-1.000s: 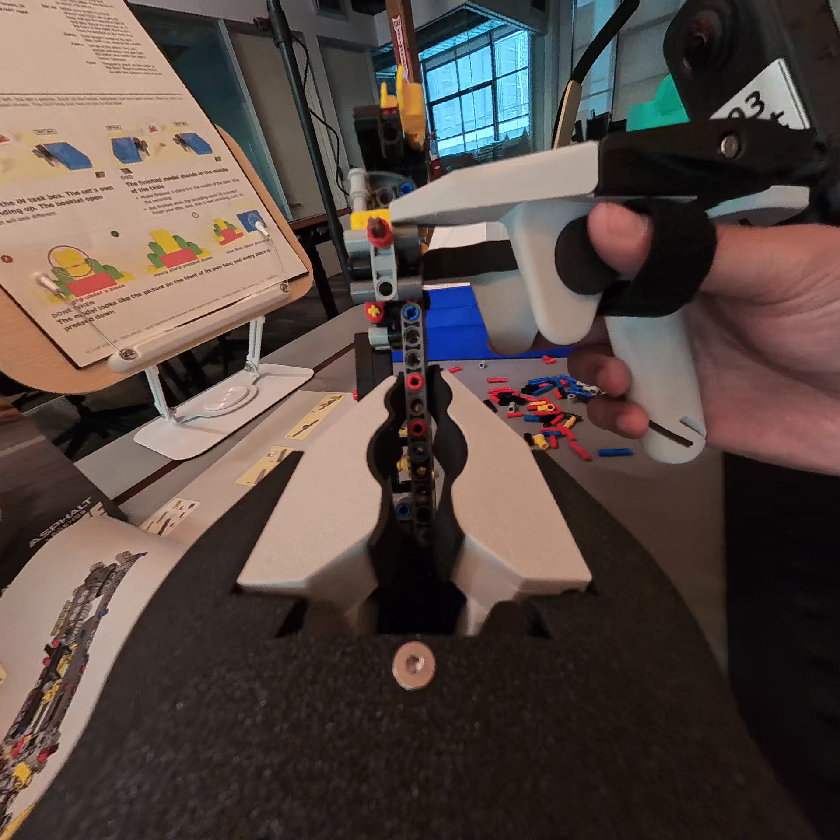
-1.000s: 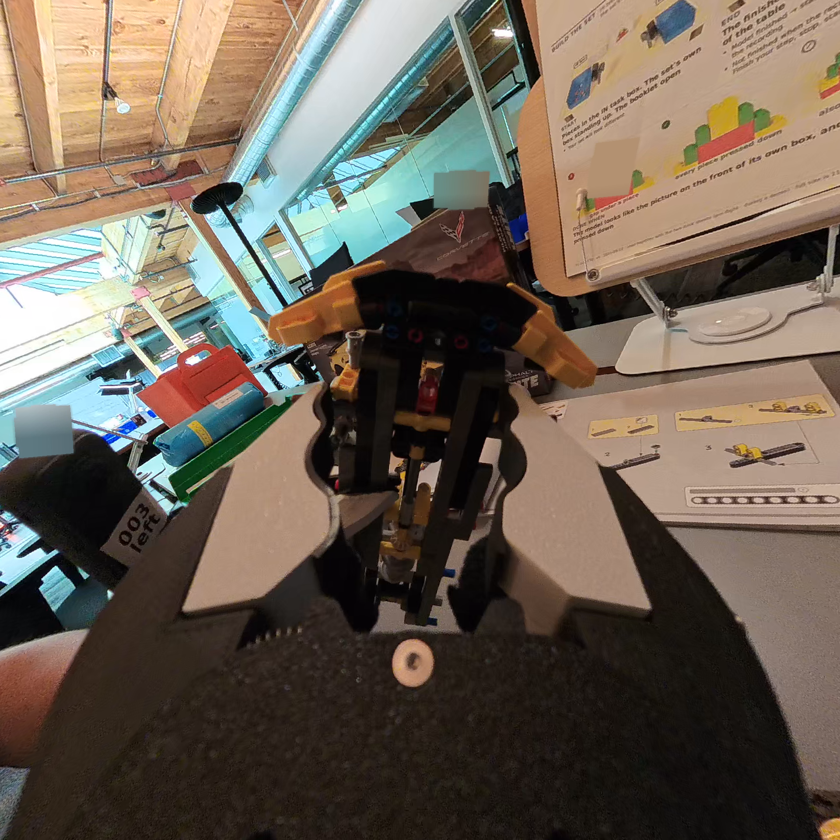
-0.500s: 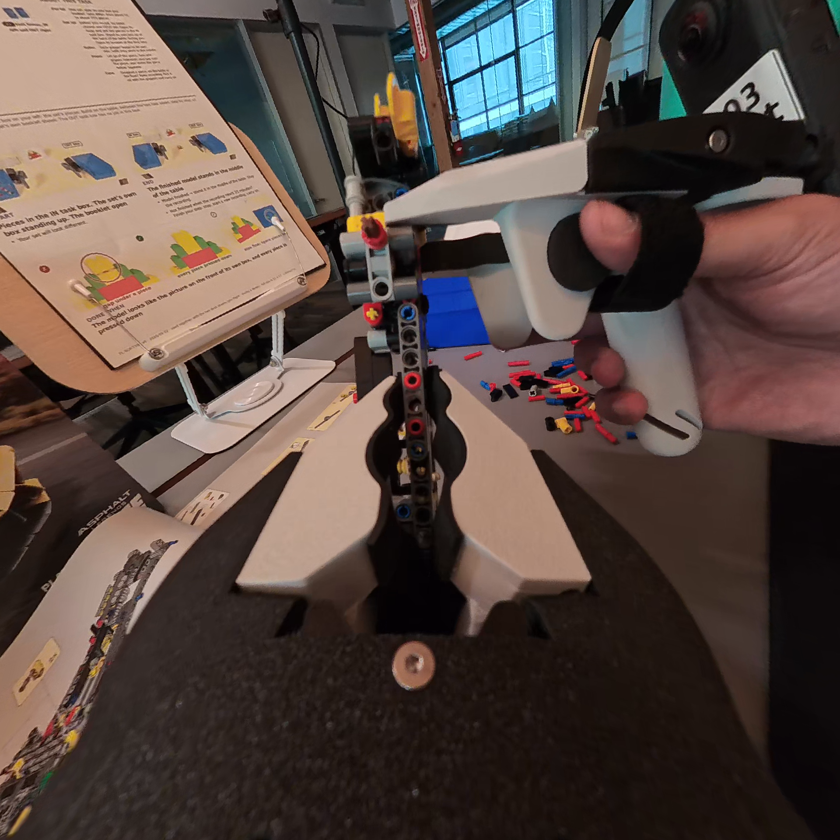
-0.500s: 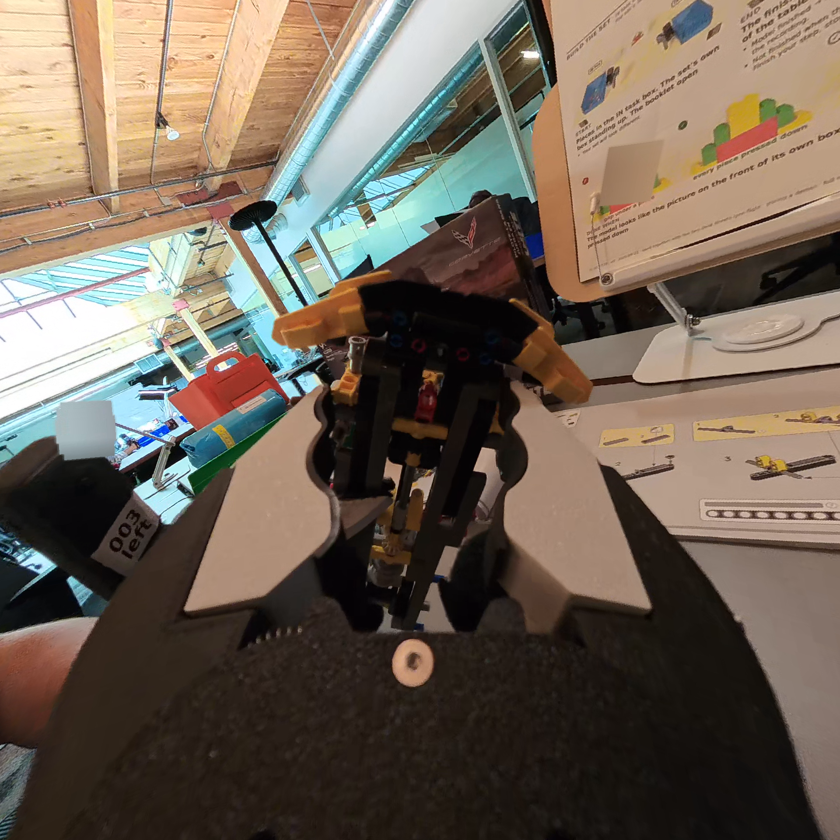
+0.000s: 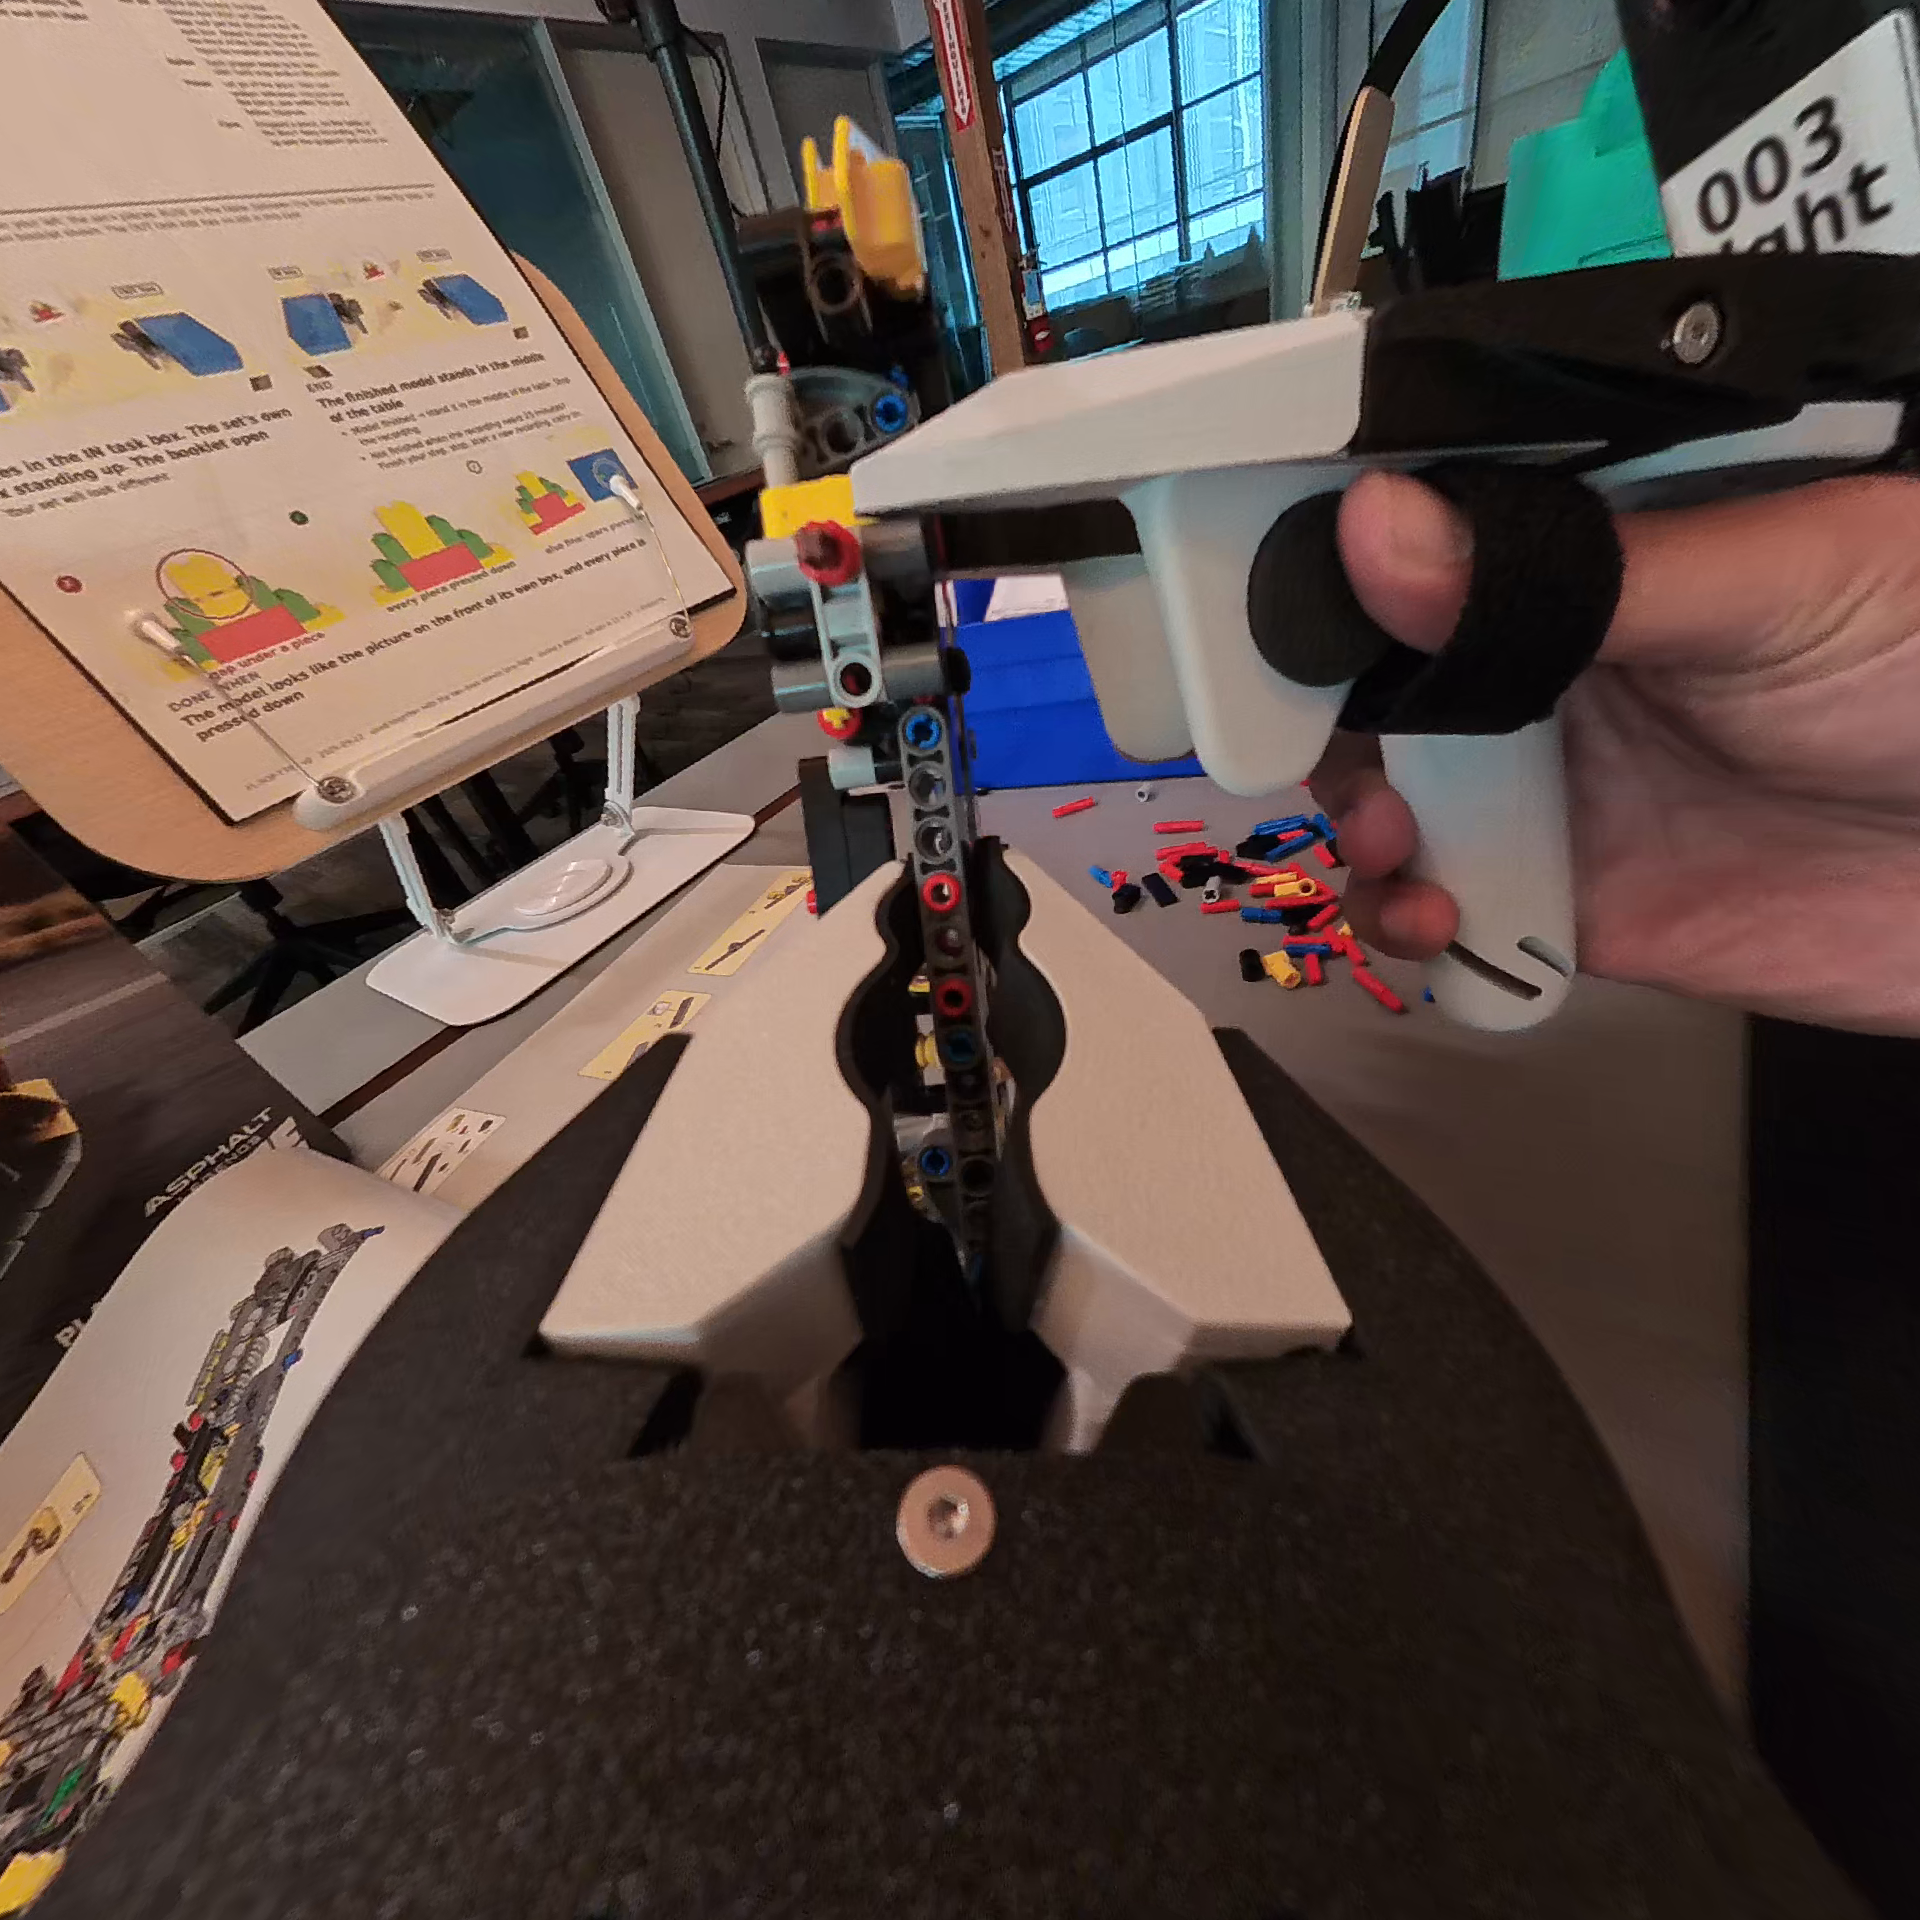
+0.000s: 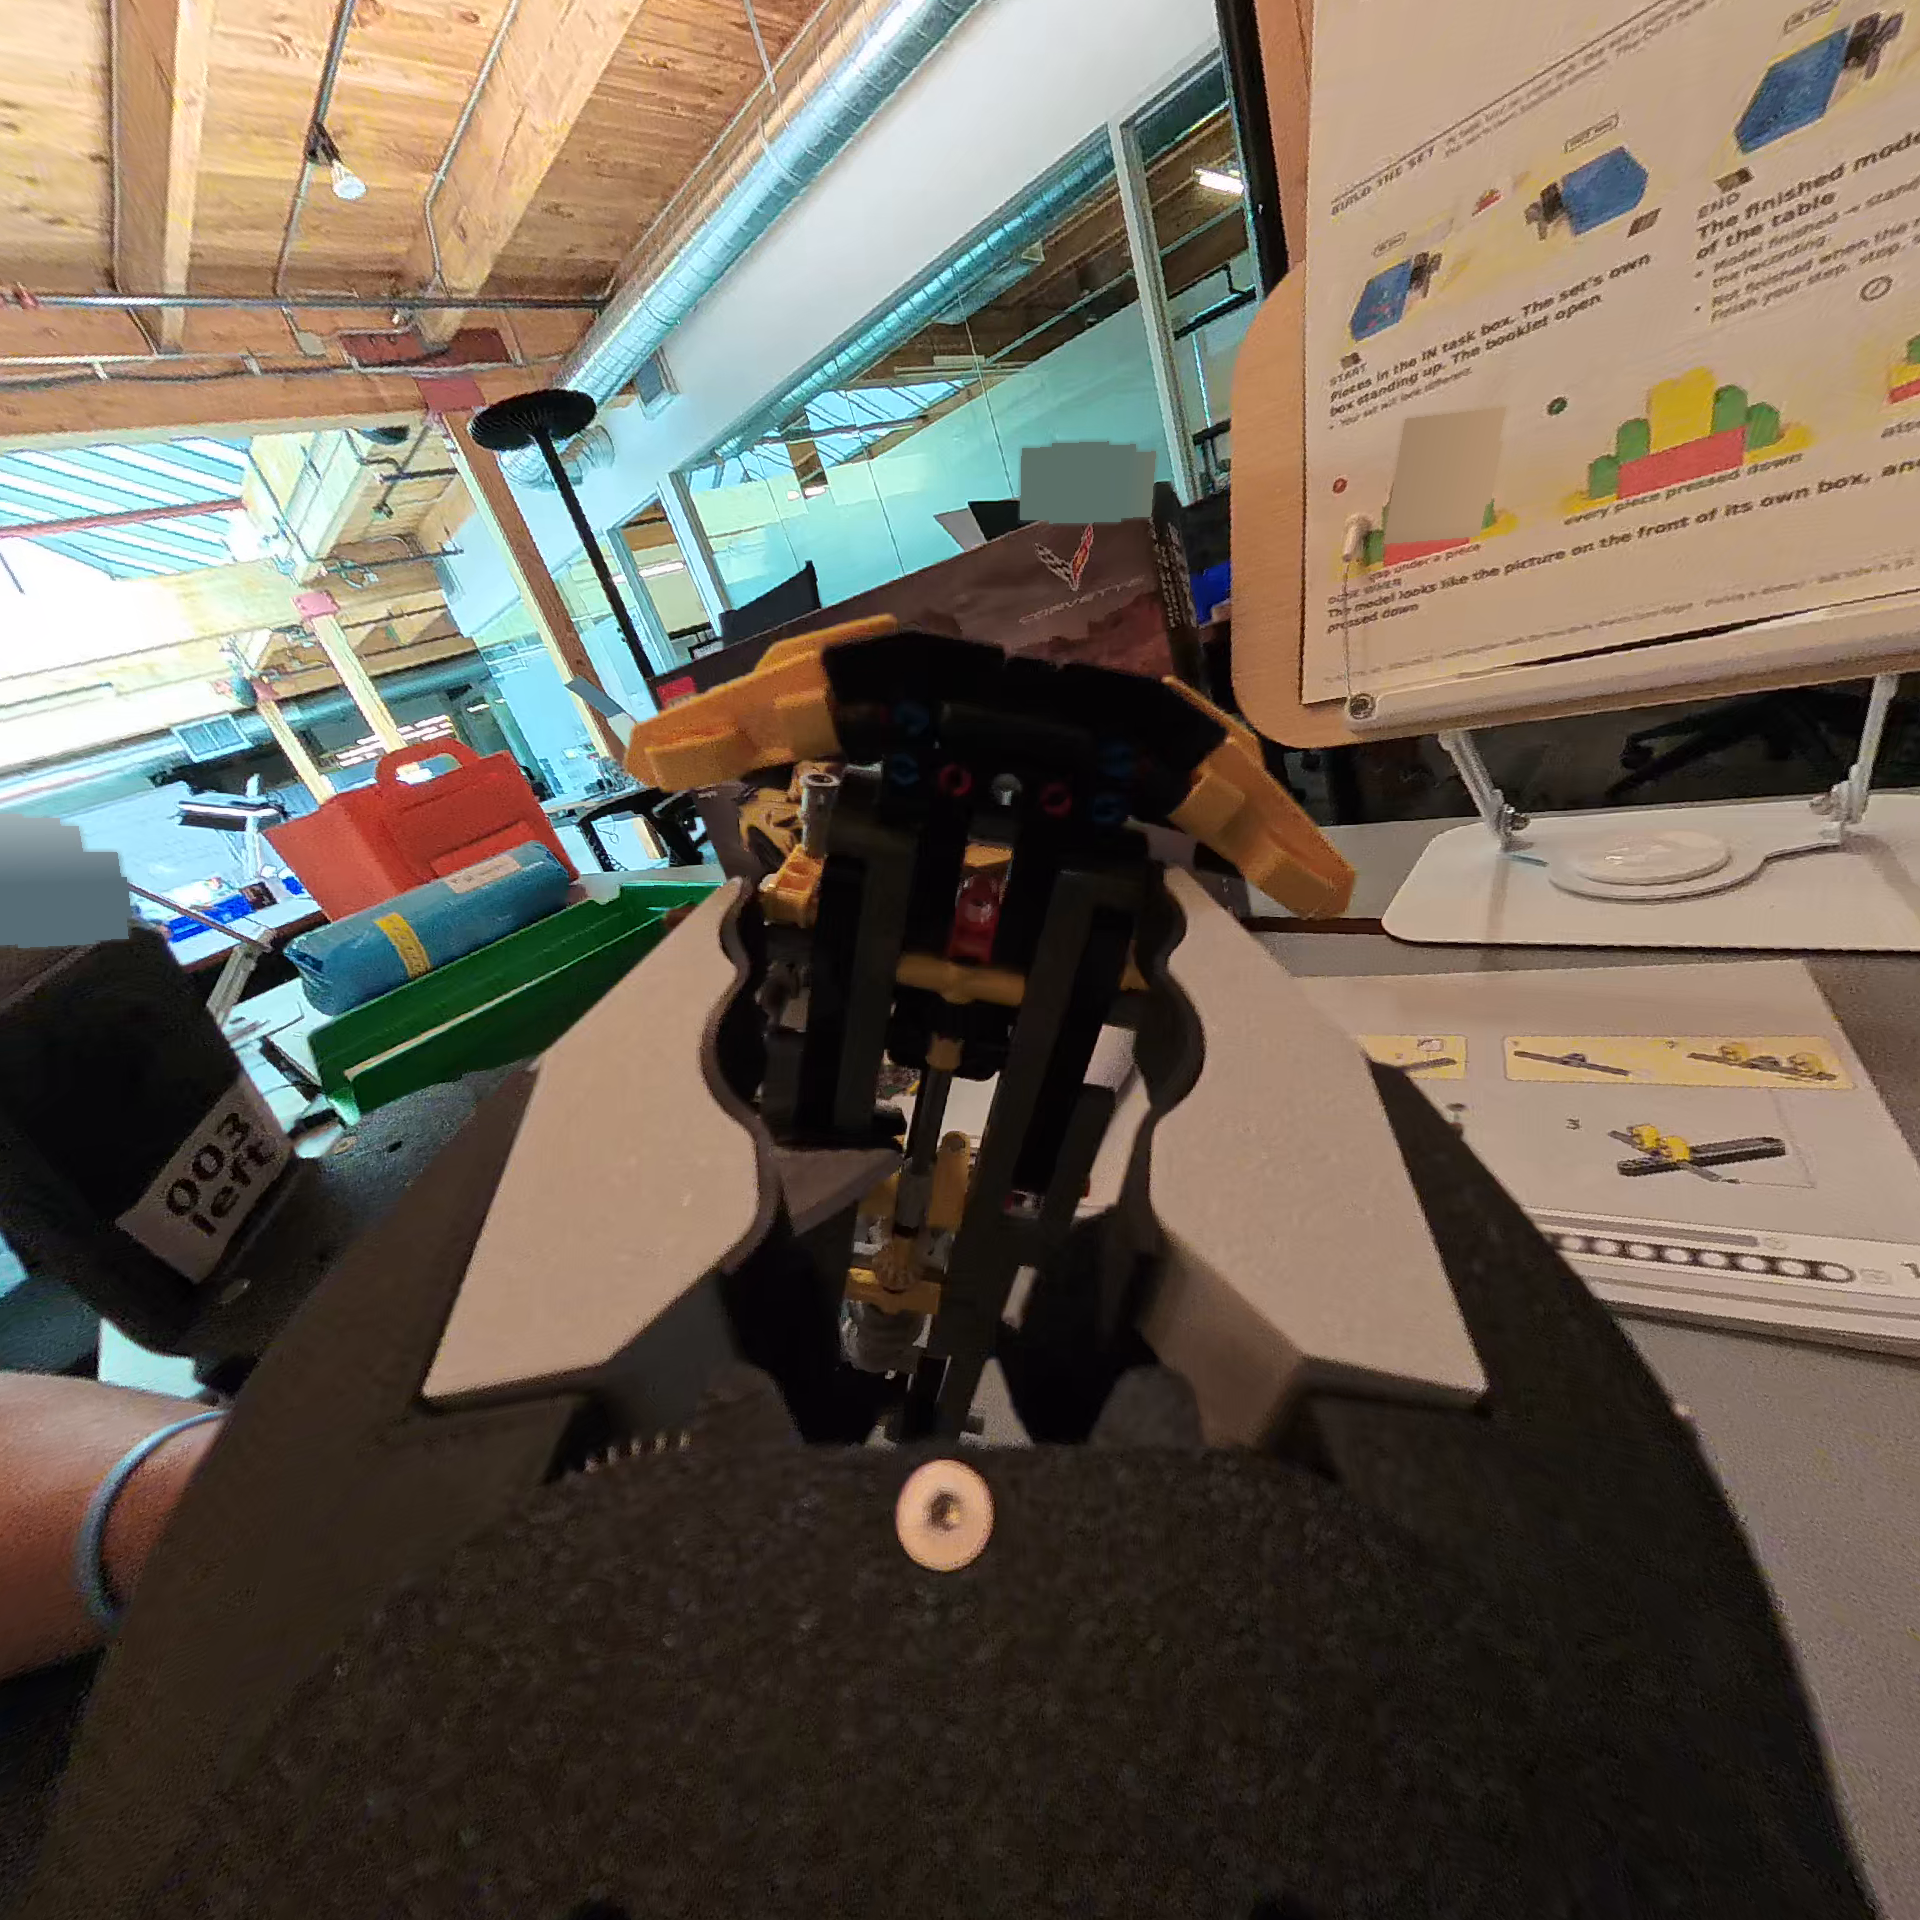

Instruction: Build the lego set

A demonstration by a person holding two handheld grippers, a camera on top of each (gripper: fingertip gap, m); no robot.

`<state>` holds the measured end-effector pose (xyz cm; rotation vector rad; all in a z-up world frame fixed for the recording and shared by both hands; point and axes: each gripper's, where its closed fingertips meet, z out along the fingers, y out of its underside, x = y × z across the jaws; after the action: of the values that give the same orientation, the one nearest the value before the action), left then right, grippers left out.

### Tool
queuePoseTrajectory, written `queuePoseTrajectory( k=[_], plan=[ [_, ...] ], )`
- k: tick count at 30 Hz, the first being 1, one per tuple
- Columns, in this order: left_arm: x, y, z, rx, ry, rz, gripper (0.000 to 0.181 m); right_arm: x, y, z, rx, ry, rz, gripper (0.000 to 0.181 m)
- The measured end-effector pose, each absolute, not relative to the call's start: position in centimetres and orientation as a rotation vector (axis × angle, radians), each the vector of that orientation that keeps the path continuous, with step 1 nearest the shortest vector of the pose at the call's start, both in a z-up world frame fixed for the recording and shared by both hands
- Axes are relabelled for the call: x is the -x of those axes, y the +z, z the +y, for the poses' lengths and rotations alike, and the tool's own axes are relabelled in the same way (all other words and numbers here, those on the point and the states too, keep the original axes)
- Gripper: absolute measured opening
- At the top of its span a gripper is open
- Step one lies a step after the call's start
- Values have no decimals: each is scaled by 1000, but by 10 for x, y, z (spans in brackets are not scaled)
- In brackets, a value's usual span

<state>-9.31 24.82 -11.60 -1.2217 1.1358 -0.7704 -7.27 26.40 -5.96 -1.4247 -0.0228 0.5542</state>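
Observation:
The lego model is a black and yellow car frame with red and blue pins. In the left wrist view my left gripper is shut on one of its black beams, held upright above the table. The grey upper part of the model sticks out above my fingers. The right gripper's finger reaches it from the right, held by a hand. In the right wrist view my right gripper is shut on the model, yellow fenders on top. The left gripper's housing shows at left.
A pile of loose red, blue and yellow pieces lies on the grey table by a blue bin. An instruction sheet on a stand is at left, an open booklet below. A green tray and the set's box stand behind. There is about 6 cm between the tips of the two grippers.
Both grippers have swung together with the model held between them, so the stand and table have shifted in both views. Both grips are unchanged.

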Motion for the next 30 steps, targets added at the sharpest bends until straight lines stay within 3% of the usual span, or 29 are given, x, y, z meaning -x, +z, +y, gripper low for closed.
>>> queuePoseTrajectory(
  k=[6,11,18,22,27,30],
  plan=[
    [98,-117,242,1234,-845,1198,9,76,-59,260,1457,516,-68,71],
    [119,-109,233,1270,-1063,1241,58,76,-59,260,1456,547,-93,71],
    [142,-54,219,1133,-1454,1405,39,100,-53,247,1409,559,-338,72],
    [143,-55,211,1070,-1414,1566,21,113,-52,240,1384,594,-474,72],
    [145,-56,217,1069,-1424,1573,20,128,-51,234,1343,627,-628,71],
    [150,-58,210,1030,-1447,1597,7,132,-51,235,1325,660,-666,71]
  ],
)
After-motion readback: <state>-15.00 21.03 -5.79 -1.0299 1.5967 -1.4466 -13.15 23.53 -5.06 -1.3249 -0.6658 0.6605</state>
